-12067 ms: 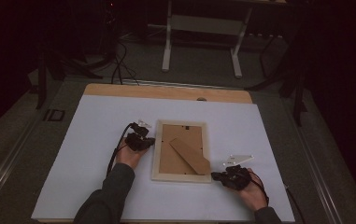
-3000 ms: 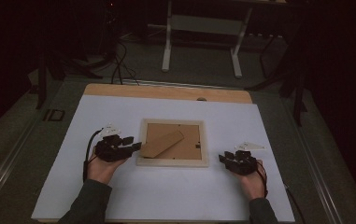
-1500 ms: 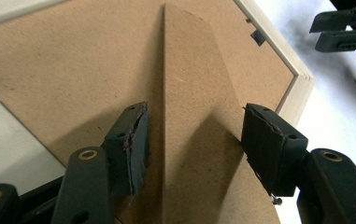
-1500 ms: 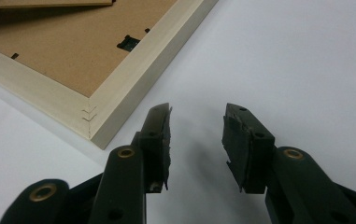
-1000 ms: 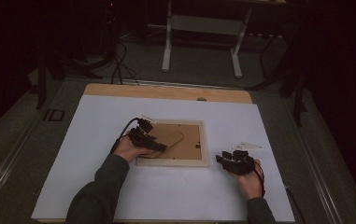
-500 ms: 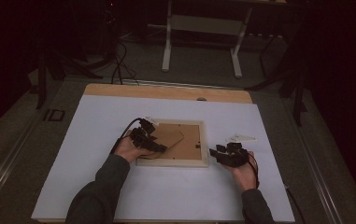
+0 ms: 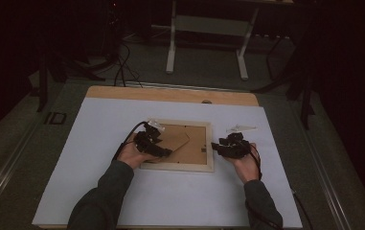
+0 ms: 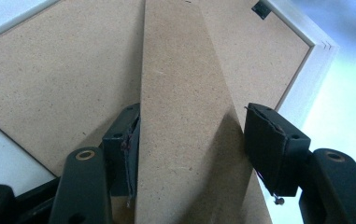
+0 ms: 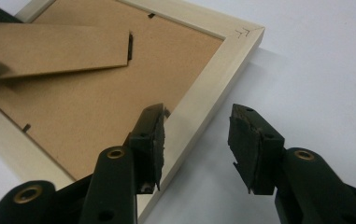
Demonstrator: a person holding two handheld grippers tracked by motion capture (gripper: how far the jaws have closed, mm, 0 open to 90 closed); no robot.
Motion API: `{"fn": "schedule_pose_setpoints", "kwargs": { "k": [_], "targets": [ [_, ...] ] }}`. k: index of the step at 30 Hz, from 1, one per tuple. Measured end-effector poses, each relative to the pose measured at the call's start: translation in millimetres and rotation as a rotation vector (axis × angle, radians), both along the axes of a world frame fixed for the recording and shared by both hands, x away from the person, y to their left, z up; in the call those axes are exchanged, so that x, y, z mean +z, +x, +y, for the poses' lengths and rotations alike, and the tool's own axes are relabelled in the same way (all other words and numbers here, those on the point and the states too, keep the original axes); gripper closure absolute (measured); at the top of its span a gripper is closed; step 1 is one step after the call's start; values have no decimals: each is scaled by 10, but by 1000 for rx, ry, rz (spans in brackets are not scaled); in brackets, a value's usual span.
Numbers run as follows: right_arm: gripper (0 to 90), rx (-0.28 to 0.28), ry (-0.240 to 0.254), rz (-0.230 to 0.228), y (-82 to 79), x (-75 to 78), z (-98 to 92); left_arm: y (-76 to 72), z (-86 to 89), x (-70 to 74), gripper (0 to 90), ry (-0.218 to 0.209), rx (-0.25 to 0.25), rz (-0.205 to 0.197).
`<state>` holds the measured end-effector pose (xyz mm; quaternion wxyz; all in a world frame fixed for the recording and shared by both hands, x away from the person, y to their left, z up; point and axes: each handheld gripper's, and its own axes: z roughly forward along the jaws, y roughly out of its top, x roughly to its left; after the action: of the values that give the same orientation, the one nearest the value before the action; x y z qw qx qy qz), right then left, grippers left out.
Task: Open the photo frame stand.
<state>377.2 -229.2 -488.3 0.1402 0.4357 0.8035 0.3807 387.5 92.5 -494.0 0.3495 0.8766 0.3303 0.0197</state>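
— Two jaws on my right gripper (image 9: 195, 140) have just been opening; they straddle the near rail of the picture frame (image 9: 213, 74) without pressing it.
— And the left?
— My left gripper (image 8: 192, 140) brackets the fold-out stand (image 8: 185, 116), loosely, its long axis running away from me.

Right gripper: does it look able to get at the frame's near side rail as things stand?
Probably yes. The right gripper has just been opening and straddles the picture frame's rail with gaps on both sides; nothing blocks it.
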Motion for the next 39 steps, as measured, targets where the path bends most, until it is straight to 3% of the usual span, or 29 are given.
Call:
{"fn": "schedule_pose_setpoints", "kwargs": {
  "k": [13, 28, 39],
  "targets": [
    [480, -20, 36, 65, 194, 10, 43, -175, -43, 65, 418, 42, -1, -122],
    [495, 2, 47, 130, 345, 46, 100, -320, -73, 91, 417, 74, 0, -217],
    [508, 18, 71, 164, 402, 54, 83, -395, -67, 97, 416, 64, -9, -271]
  ]
}}
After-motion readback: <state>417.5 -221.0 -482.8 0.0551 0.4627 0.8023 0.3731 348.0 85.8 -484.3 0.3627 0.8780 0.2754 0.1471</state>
